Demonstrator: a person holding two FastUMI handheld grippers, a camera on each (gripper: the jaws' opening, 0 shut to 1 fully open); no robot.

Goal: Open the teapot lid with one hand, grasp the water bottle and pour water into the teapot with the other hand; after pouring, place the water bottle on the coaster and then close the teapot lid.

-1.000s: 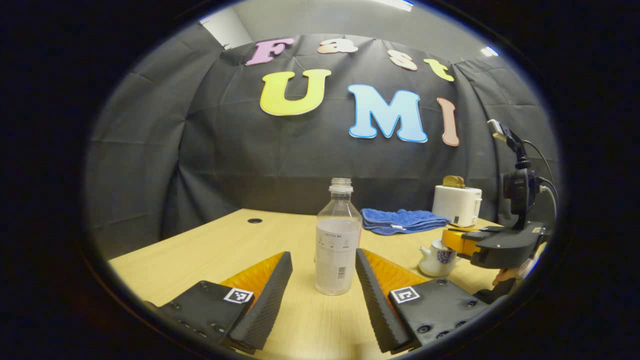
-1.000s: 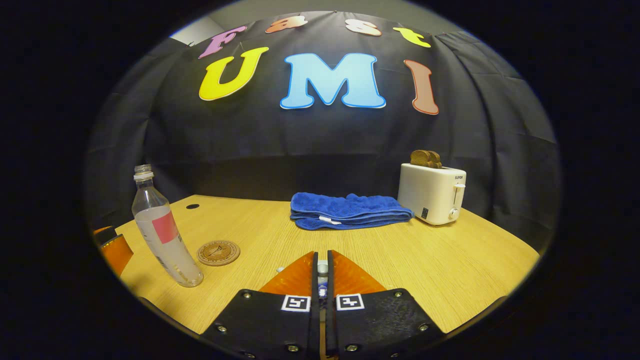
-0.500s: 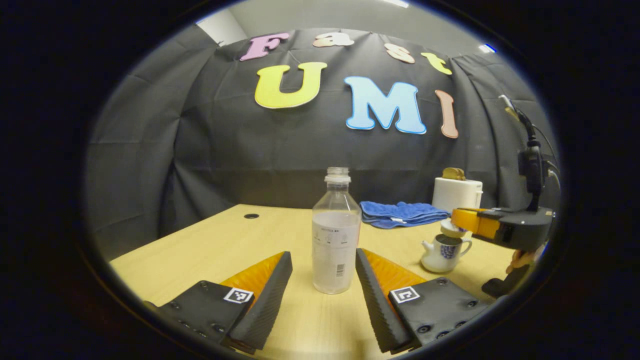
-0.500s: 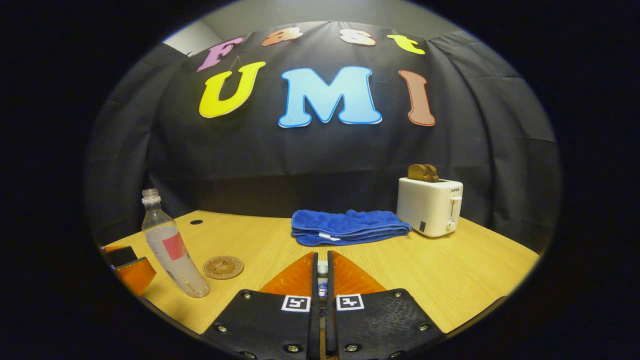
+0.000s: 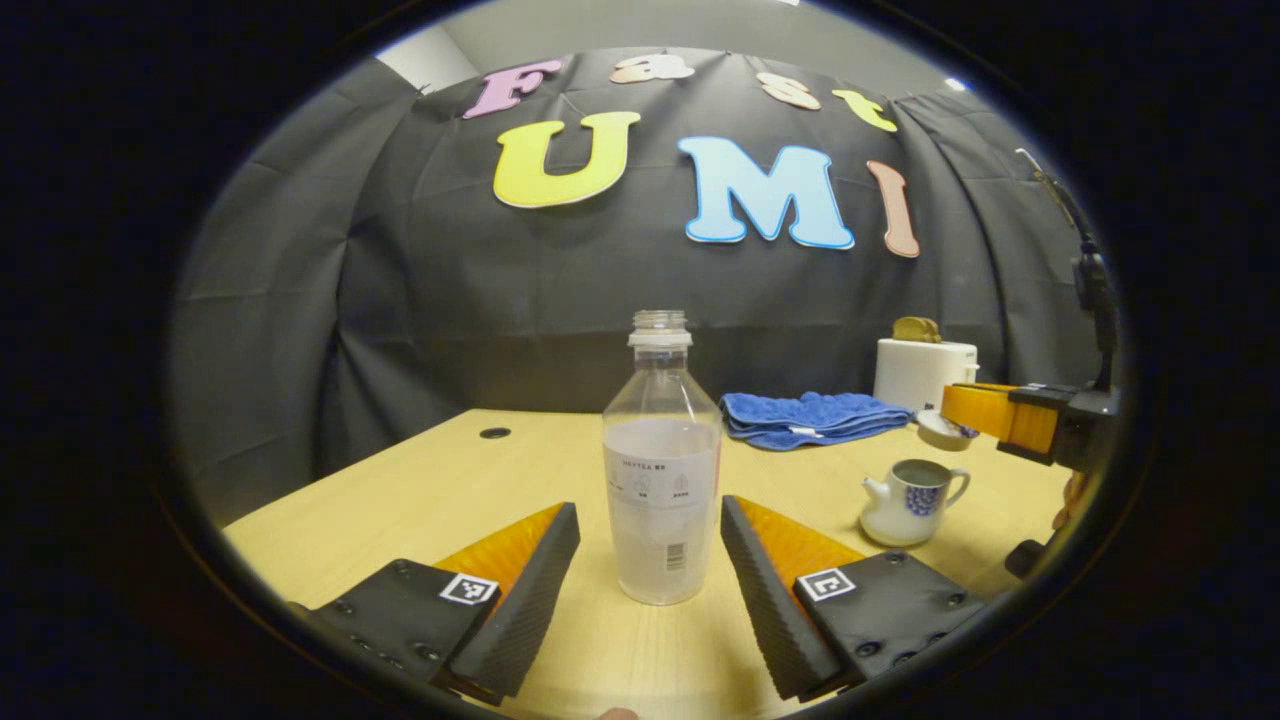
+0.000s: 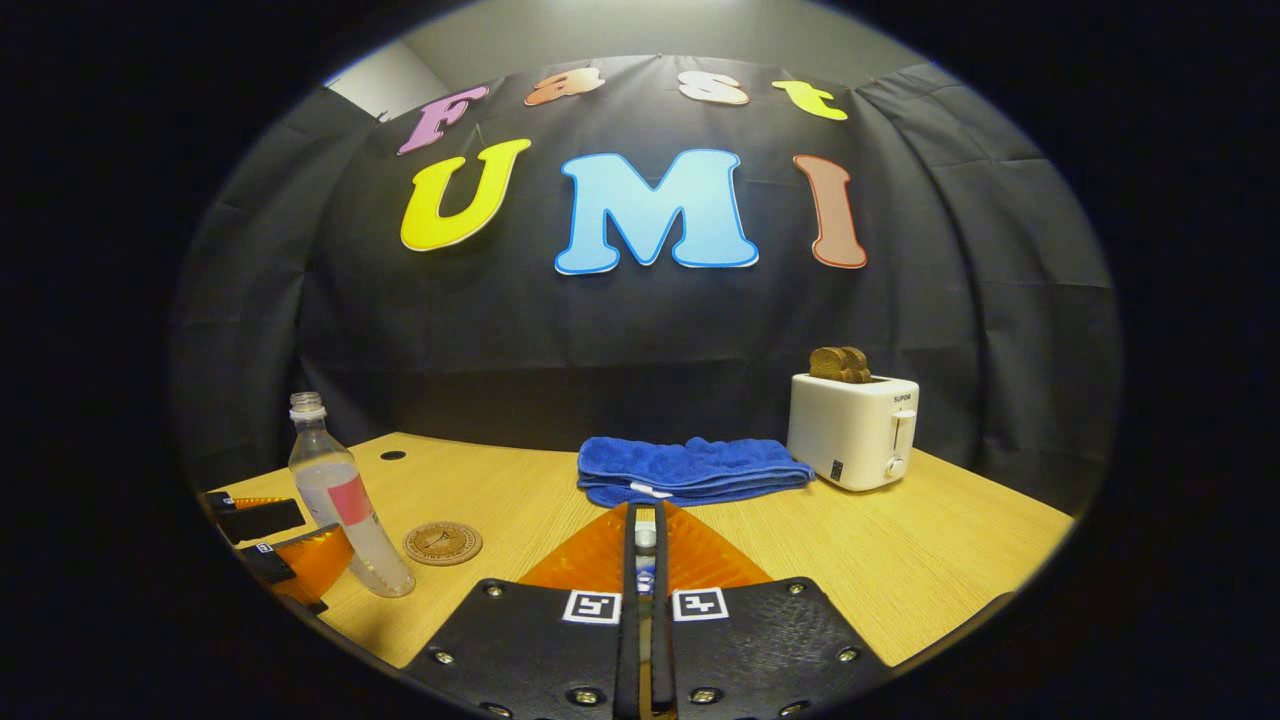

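Booth wall of black cloth [image 6: 640,340] behind a light wood-grain desk [image 6: 900,560]; a small dark round hole [image 5: 494,433] sits in the desk top near the back left corner. At the back of the desk, a white toaster [image 6: 853,430] with brown bread slices [image 6: 840,364] sticking up from its slots, and just left of it, slightly apart, a folded blue towel [image 6: 690,470]. Water bottle [image 5: 661,470] stands upright, uncapped, partly filled with clear water, between the two fingers of the left tool [image 5: 650,580]; the fingers are spread wide with a gap on each side of the bottle, not touching it. In the right gripper view the same bottle is at far left, with a round brown coaster [image 6: 443,543] lying flat just beside it. Small white teapot [image 5: 910,500] with blue pattern stands on the desk to the right of the bottle, well apart from it, its top open. Lid [image 5: 940,428] is held in the air above and slightly right of the teapot, at the tip of the right tool [image 5: 985,410]. In the right gripper view, the right tool's fingers [image 6: 600,555] are nearly together, pinching a small white knob [image 6: 645,538] between them. Nothing stands between bottle and teapot.
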